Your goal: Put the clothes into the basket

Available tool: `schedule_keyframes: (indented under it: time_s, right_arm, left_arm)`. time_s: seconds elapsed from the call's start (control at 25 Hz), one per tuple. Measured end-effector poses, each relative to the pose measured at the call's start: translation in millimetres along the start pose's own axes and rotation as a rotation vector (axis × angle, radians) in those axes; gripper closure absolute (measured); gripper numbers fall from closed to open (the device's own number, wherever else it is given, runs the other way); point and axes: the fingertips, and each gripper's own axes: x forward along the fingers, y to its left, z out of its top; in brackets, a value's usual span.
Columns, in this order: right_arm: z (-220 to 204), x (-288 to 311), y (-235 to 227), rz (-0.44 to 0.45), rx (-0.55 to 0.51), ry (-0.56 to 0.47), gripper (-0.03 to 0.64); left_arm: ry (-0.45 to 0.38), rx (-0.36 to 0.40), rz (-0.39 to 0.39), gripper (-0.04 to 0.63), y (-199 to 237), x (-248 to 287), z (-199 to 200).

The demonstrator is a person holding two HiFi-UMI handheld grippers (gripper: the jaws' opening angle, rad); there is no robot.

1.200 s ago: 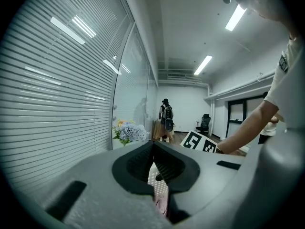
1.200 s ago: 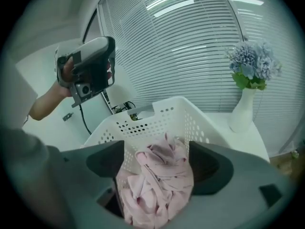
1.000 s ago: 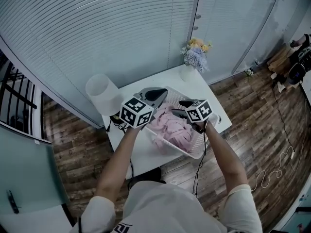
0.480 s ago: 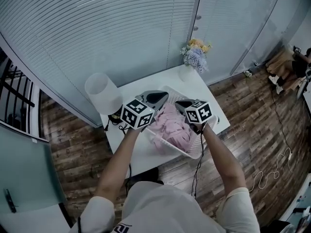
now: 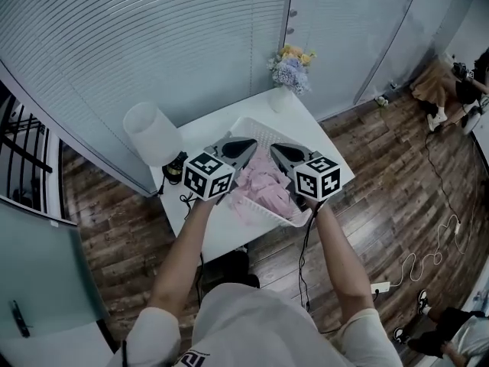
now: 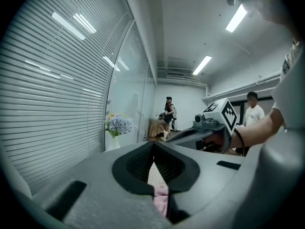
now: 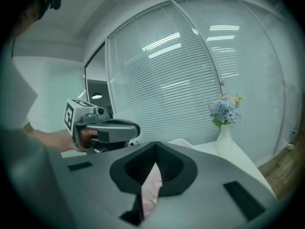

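A white mesh basket stands on the white table with a heap of pink clothes inside it. Both grippers hover level above the heap, tips pointing away from me. My left gripper is over the basket's left half, its jaws together at the tip; mesh and pink cloth show below through the slit. My right gripper is over the right half, jaws also together, pink cloth showing beneath. Neither seems to hold anything.
A white vase of flowers stands at the table's far corner. A white cylinder sits beyond the left corner, with a black device and cable beside it. Wood floor surrounds the table; people are at the far right.
The right gripper's jaws have come together. Both grippers have drawn up off the pink heap, tips nearer each other. The head view has shifted, so the table sits further left.
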Motion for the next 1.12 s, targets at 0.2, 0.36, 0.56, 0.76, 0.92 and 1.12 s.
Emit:
schedule_keyframes:
  time_s: [0.2,0.36,0.56,0.76,0.92,1.12]
  right_arm:
    - [-10,-43,16,-0.006,0.008,-0.030,0.598]
    - [-22,-62,29,0.005,-0.002,-0.032,0.598]
    - [-35,-78,40,-0.009,-0.012,-0.026,0.598]
    - [-42,-87,43,-0.031,-0.005,-0.026,0.598]
    - [-48,-91,46,-0.035,-0.003,-0.007,0.598]
    - [-52,-92,50,-0.037,-0.007,-0.001,0.598]
  left_arm:
    - [0.017,0.009,-0.008,0.581,-34,-9,-12]
    - [0.020,0.014,-0.018,0.581,-61,-15,-21]
    - [0.023,0.020,-0.026,0.581,-86,-21,-26]
    - [0.024,0.026,-0.031,0.581,-98,-23,-28]
    - [0.026,0.030,-0.031,0.581,-106,-26,-28]
    - [0.026,0.031,-0.026,0.581,-113,-31,-31]
